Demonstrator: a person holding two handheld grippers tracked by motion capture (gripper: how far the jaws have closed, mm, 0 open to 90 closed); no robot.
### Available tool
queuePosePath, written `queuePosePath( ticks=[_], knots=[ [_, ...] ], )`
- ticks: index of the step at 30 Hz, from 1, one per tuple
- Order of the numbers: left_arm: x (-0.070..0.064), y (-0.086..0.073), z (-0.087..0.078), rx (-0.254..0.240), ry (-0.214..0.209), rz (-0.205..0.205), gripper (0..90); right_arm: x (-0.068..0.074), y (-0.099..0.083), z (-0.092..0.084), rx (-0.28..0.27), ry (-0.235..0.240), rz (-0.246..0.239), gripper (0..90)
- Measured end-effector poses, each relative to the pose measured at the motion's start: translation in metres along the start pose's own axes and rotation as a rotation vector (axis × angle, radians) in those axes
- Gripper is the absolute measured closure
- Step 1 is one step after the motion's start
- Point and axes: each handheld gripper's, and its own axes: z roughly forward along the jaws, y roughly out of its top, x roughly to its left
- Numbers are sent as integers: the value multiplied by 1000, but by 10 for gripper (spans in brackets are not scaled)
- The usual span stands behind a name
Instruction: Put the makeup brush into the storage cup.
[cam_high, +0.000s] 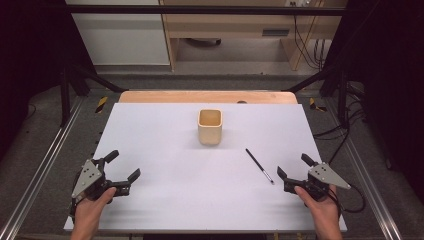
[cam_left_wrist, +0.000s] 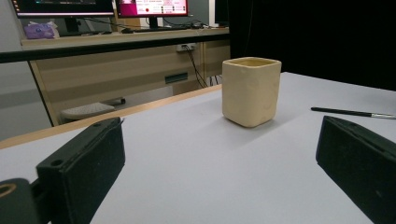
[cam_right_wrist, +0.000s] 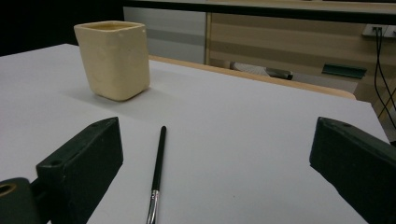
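White tabletop (cam_high: 165, 200): near its right edge, your wide-open right gripper (cam_high: 296, 171) could roll the thin black paintbrush (cam_high: 259, 165) away from the cream square cup (cam_high: 210, 127); left gripper (cam_high: 123, 166) gapes empty.

Brush (cam_right_wrist: 156, 179) tip beyond frame edge

The cup (cam_high: 210, 126) looks like cream ceramic with a smooth, faintly glossy glaze and slightly uneven walls. The brush (cam_high: 259, 165) has a glossy black handle and a shiny metal ferrule. The surface (cam_high: 200, 200) is matt, smooth, pale sheet over a wooden edge.
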Motion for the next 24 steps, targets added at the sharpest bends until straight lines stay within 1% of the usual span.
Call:
queuePosePath(
  ticks=[4, 9, 10, 11, 15, 17, 20, 23, 24],
  knots=[
    [0, 0, 0, 1, -2, 2, 9, 0, 2, -1, 3, -5, 11, 48],
    [0, 0, 0, 1, -2, 2, 9, 1, 4, -2, 21, -16, 4, 65],
    [0, 0, -1, 1, -1, 3, 9, 2, 6, -2, 30, -13, 14, 66],
    [0, 0, -1, 1, -1, 3, 9, 3, 7, -2, 31, -11, 10, 69],
    [-1, 0, -1, 3, -2, 4, 8, 6, 10, -3, 37, -9, 19, 69],
    [-1, 0, -1, 3, -3, 4, 9, 8, 12, -3, 43, 6, 28, 65],
    [-1, 0, 0, 6, -5, 8, 9, 14, 16, -2, 58, 21, 28, 64],
    [-2, 0, 0, 7, -5, 10, 9, 15, 17, -1, 60, 25, 29, 64],
    [-2, 0, -1, 8, -5, 8, 9, 18, 18, -1, 69, 29, 49, 60]
  ],
)
